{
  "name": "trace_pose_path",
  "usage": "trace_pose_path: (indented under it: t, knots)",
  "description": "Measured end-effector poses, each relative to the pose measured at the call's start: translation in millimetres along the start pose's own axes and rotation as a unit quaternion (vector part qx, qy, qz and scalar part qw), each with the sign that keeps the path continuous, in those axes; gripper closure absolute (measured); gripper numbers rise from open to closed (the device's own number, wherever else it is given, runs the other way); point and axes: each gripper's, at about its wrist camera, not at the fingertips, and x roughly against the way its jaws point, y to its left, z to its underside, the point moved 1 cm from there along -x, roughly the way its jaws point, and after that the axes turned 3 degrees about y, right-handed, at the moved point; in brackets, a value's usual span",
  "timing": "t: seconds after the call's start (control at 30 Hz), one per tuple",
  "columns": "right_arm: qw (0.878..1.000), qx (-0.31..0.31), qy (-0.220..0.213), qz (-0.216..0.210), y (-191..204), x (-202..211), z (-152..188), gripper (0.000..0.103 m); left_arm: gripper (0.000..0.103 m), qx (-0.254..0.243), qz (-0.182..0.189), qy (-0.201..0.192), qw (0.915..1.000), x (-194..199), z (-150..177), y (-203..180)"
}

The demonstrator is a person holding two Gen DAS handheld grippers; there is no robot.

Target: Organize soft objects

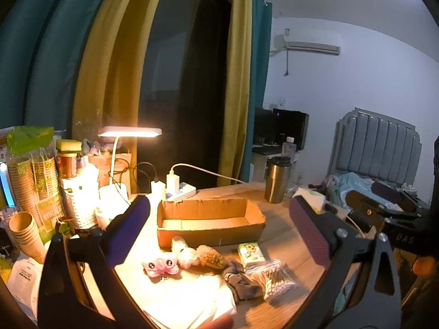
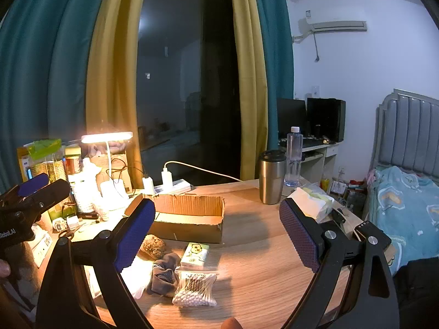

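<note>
An open cardboard box point(image 1: 210, 220) point(image 2: 189, 216) stands on the wooden table. In front of it lie a pink plush point(image 1: 160, 266), a white fluffy plush point(image 1: 185, 252), a brown fuzzy plush point(image 1: 211, 256) point(image 2: 152, 245), a grey sock point(image 1: 241, 281) point(image 2: 164, 274), a tissue pack point(image 1: 251, 252) point(image 2: 195, 253) and a bag of cotton swabs point(image 1: 274, 279) point(image 2: 196, 288). My left gripper point(image 1: 219, 222) is open and empty above these. My right gripper point(image 2: 216, 224) is open and empty, to the right of the pile.
A lit desk lamp point(image 1: 130, 132), paper cups point(image 1: 26, 233), jars and chargers crowd the table's left. A steel tumbler point(image 1: 277, 179) point(image 2: 271, 176), water bottle point(image 2: 294, 156) and tissue bag point(image 2: 312, 200) stand at the right. A bed point(image 2: 406, 208) lies beyond.
</note>
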Motion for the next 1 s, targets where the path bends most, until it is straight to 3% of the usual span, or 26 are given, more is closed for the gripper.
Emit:
trace_pose_path:
  t: [0.13,1.0]
  knots:
    - [1.0,-0.001,0.0,0.0,-0.2,0.2,0.4,0.009,0.001,0.0,-0.015,0.002,0.9999,-1.5,1.1,0.1]
    - [1.0,-0.002,0.007,-0.004,3.1,-0.5,2.1,0.009,0.001,-0.008,-0.011,0.007,0.9999,-2.9,7.5,-5.4]
